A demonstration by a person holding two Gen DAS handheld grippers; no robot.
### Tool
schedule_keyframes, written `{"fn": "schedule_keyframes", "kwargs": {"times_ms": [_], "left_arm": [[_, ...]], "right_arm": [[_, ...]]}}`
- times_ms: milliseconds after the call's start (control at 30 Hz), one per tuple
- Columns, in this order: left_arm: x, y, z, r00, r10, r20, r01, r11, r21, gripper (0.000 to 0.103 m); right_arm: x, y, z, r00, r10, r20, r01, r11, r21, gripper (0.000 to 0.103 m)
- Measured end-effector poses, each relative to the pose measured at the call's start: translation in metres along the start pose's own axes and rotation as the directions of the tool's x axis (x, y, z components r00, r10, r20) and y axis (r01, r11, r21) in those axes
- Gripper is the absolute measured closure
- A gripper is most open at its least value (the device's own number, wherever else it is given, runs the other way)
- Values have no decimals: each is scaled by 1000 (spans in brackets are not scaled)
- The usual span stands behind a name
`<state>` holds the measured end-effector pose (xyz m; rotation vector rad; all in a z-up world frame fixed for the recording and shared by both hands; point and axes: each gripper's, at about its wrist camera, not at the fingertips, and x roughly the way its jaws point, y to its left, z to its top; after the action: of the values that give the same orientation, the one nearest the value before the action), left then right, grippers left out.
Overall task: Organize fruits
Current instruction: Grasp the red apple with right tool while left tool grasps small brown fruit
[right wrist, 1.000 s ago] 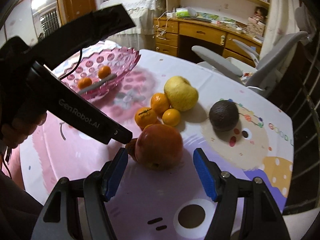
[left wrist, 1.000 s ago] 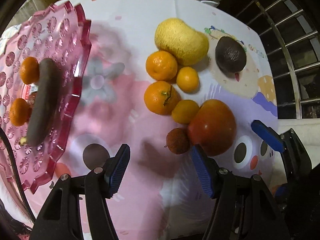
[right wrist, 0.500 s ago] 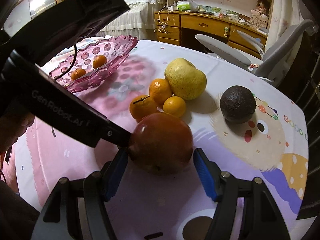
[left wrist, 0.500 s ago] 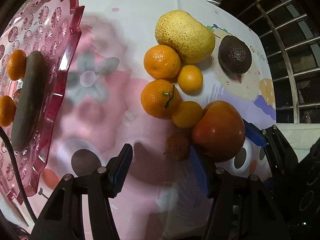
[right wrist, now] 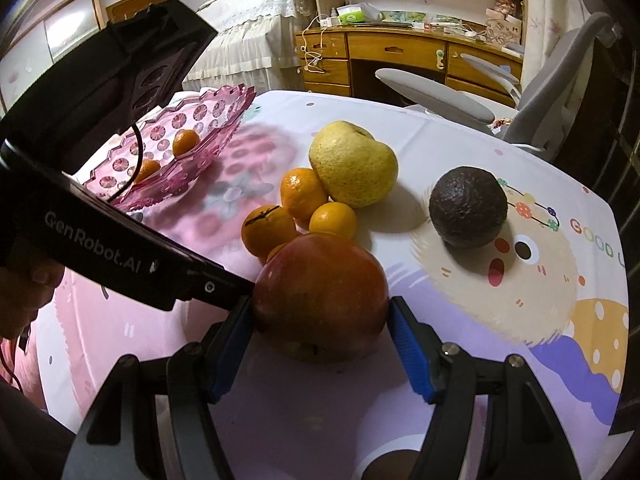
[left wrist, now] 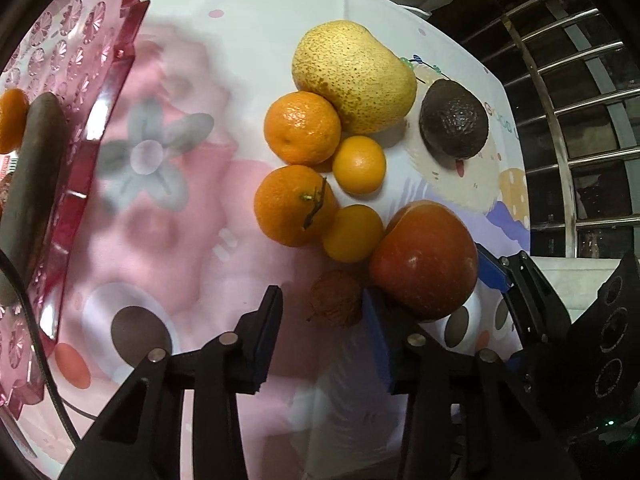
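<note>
A big red apple [right wrist: 320, 300] sits on the tablecloth between the pads of my right gripper [right wrist: 320, 332], which touch or nearly touch its sides. It shows in the left wrist view [left wrist: 424, 256] too. My left gripper [left wrist: 320, 320] is open around a small brown lychee [left wrist: 336, 300] next to the apple. Behind lie several oranges [left wrist: 296, 204], a yellow pear [left wrist: 352, 76] and a dark avocado [left wrist: 454, 124]. A pink glass fruit plate [left wrist: 100, 92] at the left holds small oranges and a long dark fruit [left wrist: 32, 176].
The table edge and a metal railing [left wrist: 560, 120] are at the right in the left wrist view. A grey office chair [right wrist: 460, 96] and a wooden desk [right wrist: 400, 52] stand beyond the table. A cable [left wrist: 36, 340] runs over the plate rim.
Both grippers have moved forward. The right pads now flank the apple closely, and the left fingers have narrowed and now sit either side of the lychee.
</note>
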<state>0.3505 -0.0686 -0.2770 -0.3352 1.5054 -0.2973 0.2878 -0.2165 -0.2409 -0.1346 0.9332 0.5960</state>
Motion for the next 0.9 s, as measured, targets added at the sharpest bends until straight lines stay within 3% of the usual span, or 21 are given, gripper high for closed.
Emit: {"fn": "schedule_keyframes", "kwargs": {"times_ms": [167, 900], "left_arm": [[4, -7, 2, 1000, -22, -2, 22, 1000, 8, 74], [4, -17, -2, 1000, -6, 13, 5, 999, 31, 80]], "right_arm": [[-1, -3, -1, 1000, 0, 8, 0, 1000, 12, 36], [-16, -13, -14, 999, -40, -19, 42, 994, 99, 36]]}}
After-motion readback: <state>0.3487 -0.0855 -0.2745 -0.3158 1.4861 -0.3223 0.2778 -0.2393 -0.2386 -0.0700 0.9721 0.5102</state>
